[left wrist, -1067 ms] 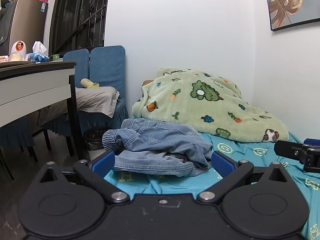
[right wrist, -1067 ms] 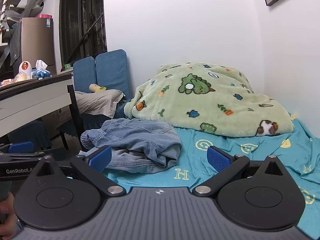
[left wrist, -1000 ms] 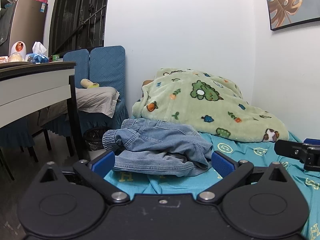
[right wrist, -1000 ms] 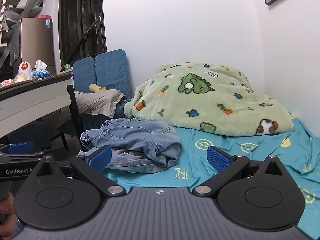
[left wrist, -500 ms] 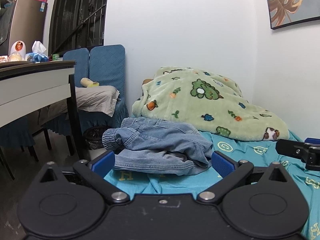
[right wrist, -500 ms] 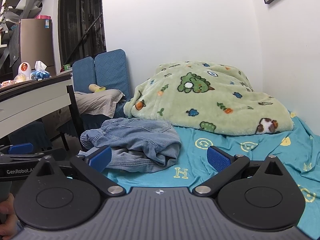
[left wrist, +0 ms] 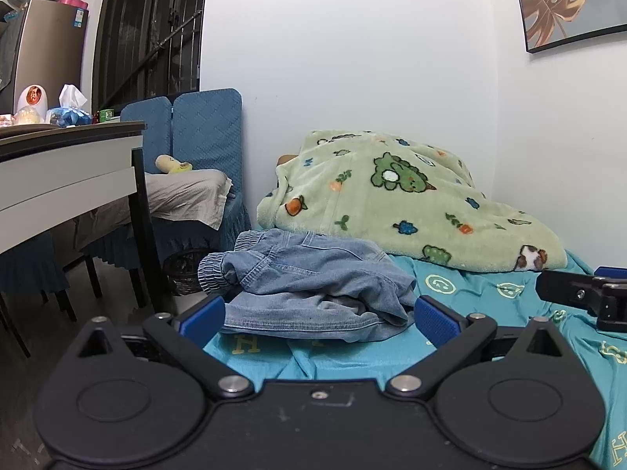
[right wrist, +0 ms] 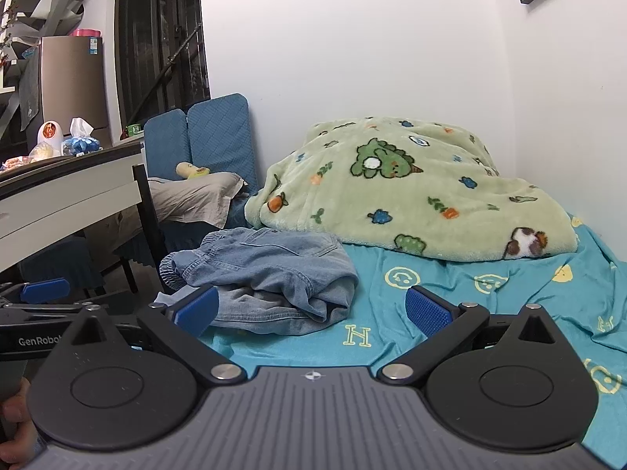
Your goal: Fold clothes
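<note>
A crumpled pair of light blue jeans lies in a heap on the teal bedsheet near the bed's left edge; it also shows in the right wrist view. My left gripper is open and empty, just in front of the jeans' near edge. My right gripper is open and empty, in front of the jeans' right part and apart from them. The right gripper shows at the right edge of the left wrist view, and the left gripper at the left edge of the right wrist view.
A green cartoon blanket is heaped at the back of the bed against the white wall. A white desk with tissues and bottles stands at the left. Blue covered chairs and a bin stand beside the bed.
Both grippers have drifted very slightly; the scene sits a touch lower in the views. The jeans have not moved and both grippers stay open.
</note>
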